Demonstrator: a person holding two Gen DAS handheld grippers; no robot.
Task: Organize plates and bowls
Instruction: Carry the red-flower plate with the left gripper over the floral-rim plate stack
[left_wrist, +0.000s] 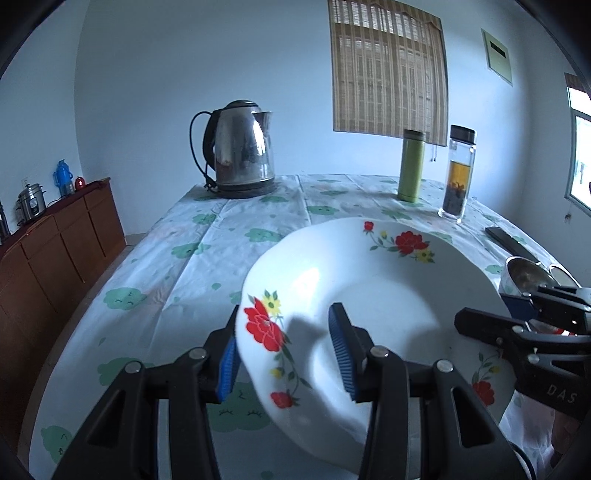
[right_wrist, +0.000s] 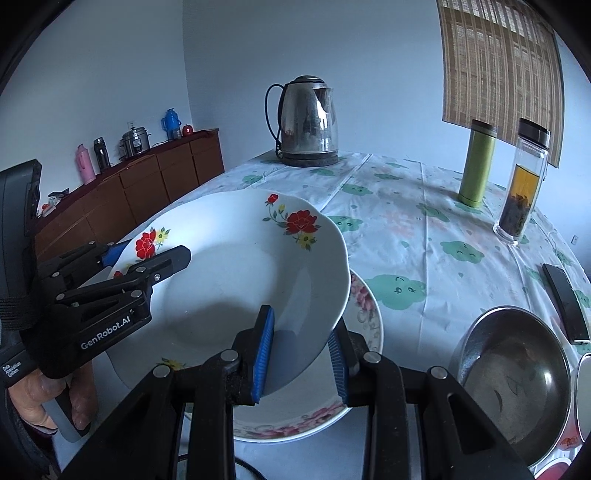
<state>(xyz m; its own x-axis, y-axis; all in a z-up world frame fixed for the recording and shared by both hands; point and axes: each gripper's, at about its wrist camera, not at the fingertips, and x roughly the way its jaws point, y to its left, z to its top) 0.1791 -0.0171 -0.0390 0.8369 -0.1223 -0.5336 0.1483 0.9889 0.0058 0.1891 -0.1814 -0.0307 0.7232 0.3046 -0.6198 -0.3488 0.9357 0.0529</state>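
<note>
A white plate with red flowers (left_wrist: 373, 306) is held above the table between both grippers. My left gripper (left_wrist: 286, 354) straddles its left rim, one blue pad under it and one inside. It also shows in the right wrist view (right_wrist: 236, 258), where my right gripper (right_wrist: 301, 354) straddles its near right rim. A second plate with pink flowers (right_wrist: 364, 321) lies on the table under it. A steel bowl (right_wrist: 517, 373) stands at the right.
A steel kettle (left_wrist: 242, 147), a green flask (left_wrist: 410, 166) and a glass tea bottle (left_wrist: 457, 173) stand at the table's far side. A black remote (right_wrist: 565, 302) lies near the right edge. A wooden sideboard (left_wrist: 55, 243) stands at the left.
</note>
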